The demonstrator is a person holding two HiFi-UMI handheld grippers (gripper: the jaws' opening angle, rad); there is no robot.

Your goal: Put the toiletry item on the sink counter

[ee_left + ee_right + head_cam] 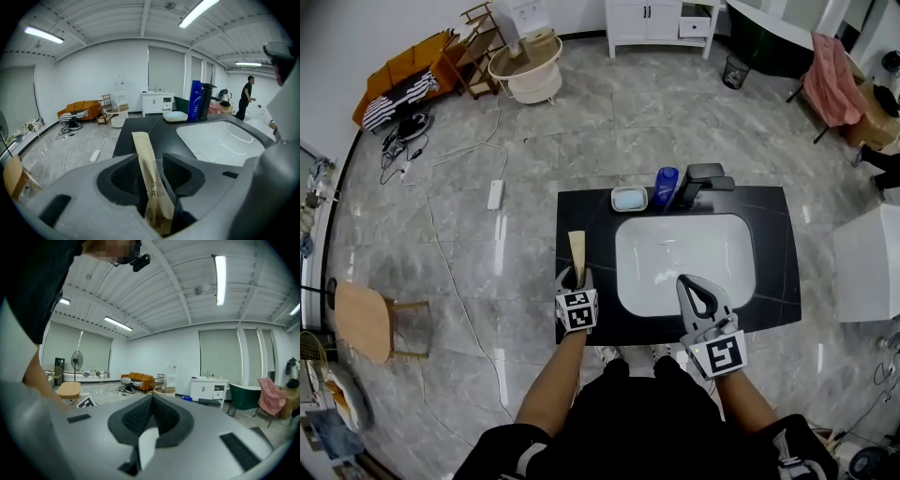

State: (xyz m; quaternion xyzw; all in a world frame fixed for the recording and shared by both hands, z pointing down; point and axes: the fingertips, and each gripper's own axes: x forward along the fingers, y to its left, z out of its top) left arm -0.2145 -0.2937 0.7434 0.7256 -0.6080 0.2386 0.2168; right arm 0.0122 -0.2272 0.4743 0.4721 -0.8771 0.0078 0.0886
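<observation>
Obs.: The toothbrush packet (577,248), a slim kraft-paper sleeve whose print ends in "RUSH", is on the left strip of the black desk (586,211), just beside the white basin (684,253). Its near end sits between the fingers of the left gripper (574,277).

Left gripper view: the fingers stand apart, with the packet (144,154) running up the gap of the left gripper (150,161). A dark gap shows on the left side. The sleeve leans toward the right-hand finger, and we see no pinch on it. We read these fingers as open around the packet, not gripping it.

Key relation: the packet's long axis runs straight ahead of the left fingers, away from us and toward the back of the desk. It is roughly parallel to the basin's left edge. The far end looks to be down on the desk. We cannot tell whether the near end is fully down.

The right gripper (684,279) hovers over the front rim of the basin, well apart from the packet. In its own view the fingers of the right gripper (152,399) meet with nothing between them, so they are closed and empty. The left gripper is the only one near the packet.

Judgement: placement looks essentially done. Any retreat should go straight back along the packet's axis, since a sideways pull could drag the sleeve.

The soap dish (629,198), blue bottle (666,186) and faucet (701,178) stand at the back edge, clear of this.
</observation>
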